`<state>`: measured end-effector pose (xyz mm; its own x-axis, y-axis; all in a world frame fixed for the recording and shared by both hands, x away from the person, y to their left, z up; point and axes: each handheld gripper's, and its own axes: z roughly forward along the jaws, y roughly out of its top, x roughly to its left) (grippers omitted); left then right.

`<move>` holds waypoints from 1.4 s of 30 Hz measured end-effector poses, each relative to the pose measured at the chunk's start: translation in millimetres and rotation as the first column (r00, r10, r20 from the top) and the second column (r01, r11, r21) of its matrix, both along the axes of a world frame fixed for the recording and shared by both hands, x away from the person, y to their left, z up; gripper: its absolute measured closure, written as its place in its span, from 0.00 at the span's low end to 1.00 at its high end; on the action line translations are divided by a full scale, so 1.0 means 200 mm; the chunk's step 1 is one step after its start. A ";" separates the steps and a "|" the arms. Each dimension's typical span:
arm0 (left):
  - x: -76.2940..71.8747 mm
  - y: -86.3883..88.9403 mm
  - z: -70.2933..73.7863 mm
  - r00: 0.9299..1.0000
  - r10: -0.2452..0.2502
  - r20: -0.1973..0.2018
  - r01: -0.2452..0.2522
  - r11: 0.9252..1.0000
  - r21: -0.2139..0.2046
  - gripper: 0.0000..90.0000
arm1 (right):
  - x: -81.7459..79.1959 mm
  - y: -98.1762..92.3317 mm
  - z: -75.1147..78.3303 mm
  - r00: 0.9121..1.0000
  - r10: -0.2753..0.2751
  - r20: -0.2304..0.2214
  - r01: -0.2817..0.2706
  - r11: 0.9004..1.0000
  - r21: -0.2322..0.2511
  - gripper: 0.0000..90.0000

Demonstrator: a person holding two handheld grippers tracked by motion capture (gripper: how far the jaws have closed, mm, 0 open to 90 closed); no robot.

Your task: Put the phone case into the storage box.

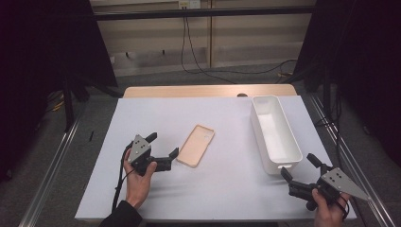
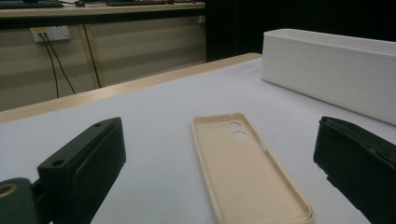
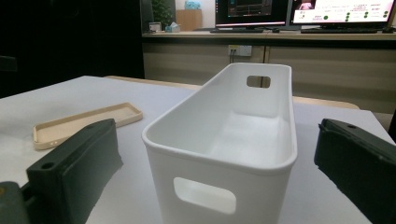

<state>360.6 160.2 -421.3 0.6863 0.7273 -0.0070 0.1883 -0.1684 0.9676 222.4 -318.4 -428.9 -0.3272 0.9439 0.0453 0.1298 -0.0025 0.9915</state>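
Hand-held gripper on my left point(image 1: 162, 150) sits low over the table point(image 1: 222, 189) in the high view, jaws spread apart and empty, pointing at the near end of the phone case point(image 1: 196, 145), which lies flat on the white surface, inside face up, near the middle and well apart from the white bin point(image 1: 293, 153) to its right. My right hand-held gripper point(image 1: 299, 170) waits just beside the bin's near end, jaws likewise wide apart and holding nothing. From the left gripper view, the phone case point(image 2: 245, 163) runs straight up the gap between the two black jaws, camera cutouts at the far end, with the bin wall point(image 2: 336, 84) beyond on the right. I judge the step is picking up the case: I should lower until the jaws straddle its long edges, stay centred, and close gently, since the thin soft shell may flex or slide on the smooth sheet. In the right gripper view, the bin point(image 3: 224, 154) stands upright and empty between the jaws, its handle slot facing me, and the phone case point(image 3: 84, 123) lies off to the left.
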 end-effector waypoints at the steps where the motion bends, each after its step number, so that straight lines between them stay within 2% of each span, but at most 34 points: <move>1: 0.01 -0.01 0.00 1.000 0.001 0.003 -0.001 1.000 0.008 0.03 | 0.00 0.00 0.00 1.000 0.001 0.000 -0.001 1.000 0.000 0.00; 5: 0.01 -0.05 0.00 1.000 -0.016 -0.014 0.017 1.000 0.022 0.03 | -0.01 0.00 0.00 1.000 -0.001 0.007 0.001 1.000 0.000 0.00; 10: 0.04 -0.07 0.02 0.999 -0.033 -0.030 0.033 0.999 0.007 0.05 | 0.00 0.01 0.00 1.000 0.006 0.007 -0.006 1.000 -0.005 0.00; 14: 0.09 -0.09 0.03 0.997 -0.060 -0.040 0.062 0.997 0.048 0.05 | -0.01 0.01 0.00 1.000 0.004 0.006 -0.004 1.000 0.000 0.00; 16: 0.11 -0.10 0.03 0.996 -0.066 -0.051 0.071 0.994 0.085 0.06 | -0.01 0.00 0.00 1.000 0.005 0.006 -0.005 1.000 -0.002 0.00; 18: 0.13 -0.11 0.03 0.993 -0.072 -0.091 0.081 0.993 0.091 0.06 | -0.01 0.00 0.00 1.000 0.005 0.004 -0.005 1.000 0.000 0.00; 20: 0.16 -0.11 0.03 0.990 -0.067 -0.120 0.077 0.994 0.078 0.06 | -0.01 0.00 0.00 1.000 0.005 0.005 -0.005 1.000 -0.001 0.00; 23: 0.20 -0.12 0.06 0.984 -0.066 -0.166 0.086 0.989 0.120 0.07 | -0.01 0.00 0.00 1.000 0.009 0.003 -0.009 1.000 -0.004 0.00; 26: 0.24 -0.14 0.09 0.980 -0.062 -0.191 0.089 0.987 0.136 0.07 | 0.00 0.01 0.00 1.000 0.013 -0.004 -0.013 1.000 -0.005 0.00; 30: 0.28 -0.16 0.12 0.969 -0.082 -0.234 0.120 0.981 0.153 0.08 | 0.00 0.01 0.00 1.000 0.013 -0.006 -0.013 1.000 -0.005 0.00; 32: 0.30 -0.18 0.13 0.966 -0.082 -0.245 0.121 0.982 0.148 0.08 | 0.00 0.01 0.00 1.000 0.013 -0.006 -0.013 1.000 -0.004 0.00; 35: 0.33 -0.21 0.13 0.957 -0.093 -0.276 0.140 0.978 0.158 0.08 | 0.00 0.01 0.00 1.000 0.015 -0.004 -0.015 1.000 -0.006 0.00; 37: 0.35 -0.23 0.12 0.953 -0.088 -0.289 0.142 0.975 0.173 0.07 | 0.00 0.01 0.00 1.000 0.016 -0.006 -0.016 1.000 -0.007 0.00; 38: 0.36 -0.23 0.12 0.948 -0.090 -0.304 0.150 0.972 0.182 0.07 | 0.00 0.01 0.00 1.000 0.015 -0.008 -0.015 1.000 -0.006 0.00; 40: 0.39 -0.25 0.11 0.928 -0.098 -0.361 0.173 0.968 0.182 0.07 | 0.00 0.01 0.00 1.000 0.016 -0.007 -0.016 1.000 -0.005 0.00; 42: 0.40 -0.26 0.11 0.919 -0.104 -0.380 0.185 0.966 0.181 0.07 | 0.00 0.01 0.00 1.000 0.016 -0.007 -0.016 1.000 -0.006 0.00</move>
